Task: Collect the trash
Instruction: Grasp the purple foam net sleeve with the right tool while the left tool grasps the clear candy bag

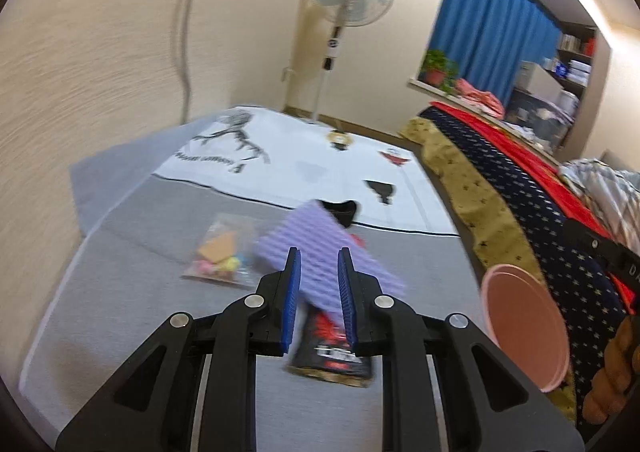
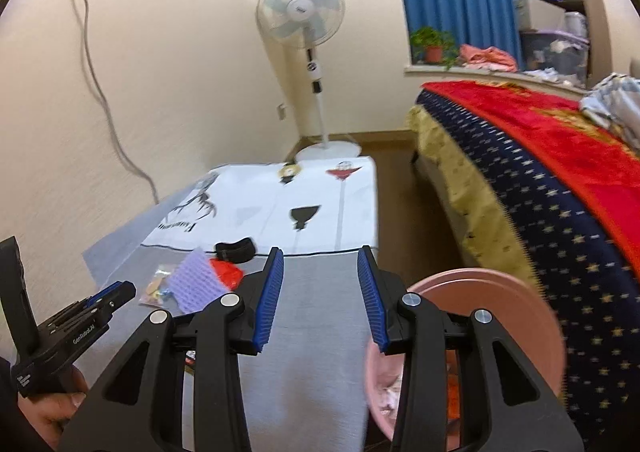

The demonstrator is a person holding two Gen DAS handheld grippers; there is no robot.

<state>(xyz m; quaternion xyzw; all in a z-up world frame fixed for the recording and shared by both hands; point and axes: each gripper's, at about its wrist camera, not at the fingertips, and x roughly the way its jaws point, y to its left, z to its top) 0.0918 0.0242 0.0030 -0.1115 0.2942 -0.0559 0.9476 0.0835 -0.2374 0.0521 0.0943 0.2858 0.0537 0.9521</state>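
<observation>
1. The left gripper (image 1: pixel 319 302) is narrowly parted and empty, over the purple foam sheet (image 1: pixel 326 258) and black packet (image 1: pixel 332 352).
2. The right gripper (image 2: pixel 320 300) is half open and empty; the pink bin (image 2: pixel 516 316) sits at its four o'clock.
3. Risk: the narrow jaws may shove the foam aside rather than grip it.

Sponge (image 1: pixel 320 252) on table (image 1: pixel 120 292), bin (image 1: pixel 524 324) right.
</observation>
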